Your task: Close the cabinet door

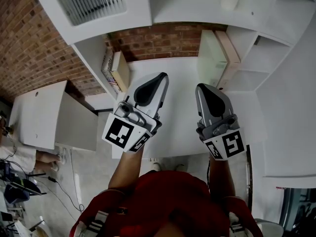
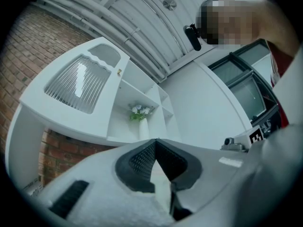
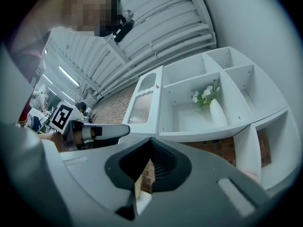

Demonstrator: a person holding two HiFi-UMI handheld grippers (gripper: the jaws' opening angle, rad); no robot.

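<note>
Above and to the left of the left gripper (image 1: pixel 161 76), in the head view, the single cabinet door (image 1: pixel 131 6) hangs open, well apart from both tools; the right gripper (image 1: pixel 201 87) is held alongside, making two grippers and one door. Beyond the left fingers (image 2: pixel 142 161) in the left gripper view, whose jaws are pressed together on nothing, the door's ribbed pane (image 2: pixel 75 84) lies up to their left and one vase (image 2: pixel 143 129) of flowers stands straight ahead. Right gripper view: its jaws likewise meet empty, with the door left of the tips and the vase to the right. Pushing on the pane rather than the frame could strain it, and too hard a swing could slam the door and rattle the vase
</note>
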